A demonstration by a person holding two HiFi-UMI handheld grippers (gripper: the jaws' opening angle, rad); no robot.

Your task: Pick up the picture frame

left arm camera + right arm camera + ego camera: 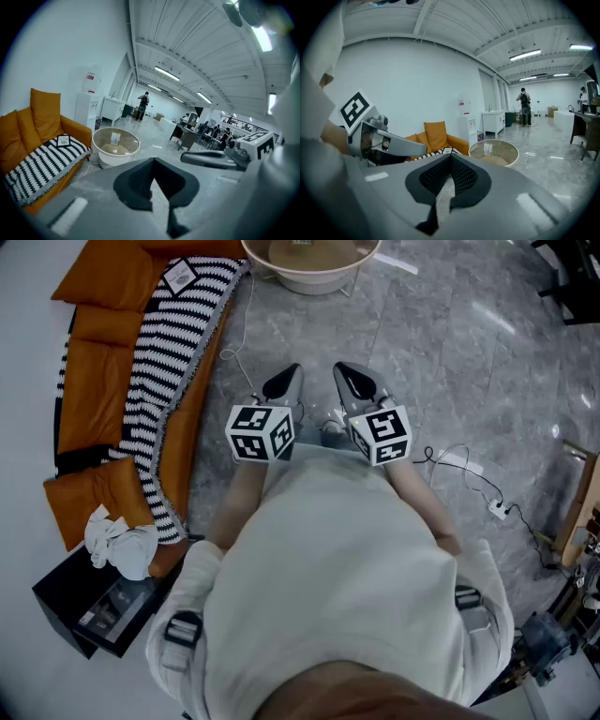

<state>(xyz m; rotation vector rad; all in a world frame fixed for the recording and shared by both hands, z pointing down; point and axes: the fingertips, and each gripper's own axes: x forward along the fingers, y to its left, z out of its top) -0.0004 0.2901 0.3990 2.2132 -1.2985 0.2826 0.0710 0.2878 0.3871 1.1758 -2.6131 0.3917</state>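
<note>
Frame [178,277]: small, flat, dark-rimmed rectangle, lying on striped knit blanket [173,352] over orange sofa [98,381], well apart from both grippers. Left gripper [283,382] and right gripper [353,381]: jaws together, nothing between, held side by side above glossy grey floor [450,352]. Judged risks: slipping off thin rigid rim on soft, yielding cloth; snagging blanket with a deep bite; knocking round table [309,282] near sofa end during reach.

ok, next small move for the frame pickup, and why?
Probably swing the left gripper toward the picture frame and open it: both it and the right gripper are shut and empty, and the frame lies on the striped blanket over the sofa, off left.
</note>
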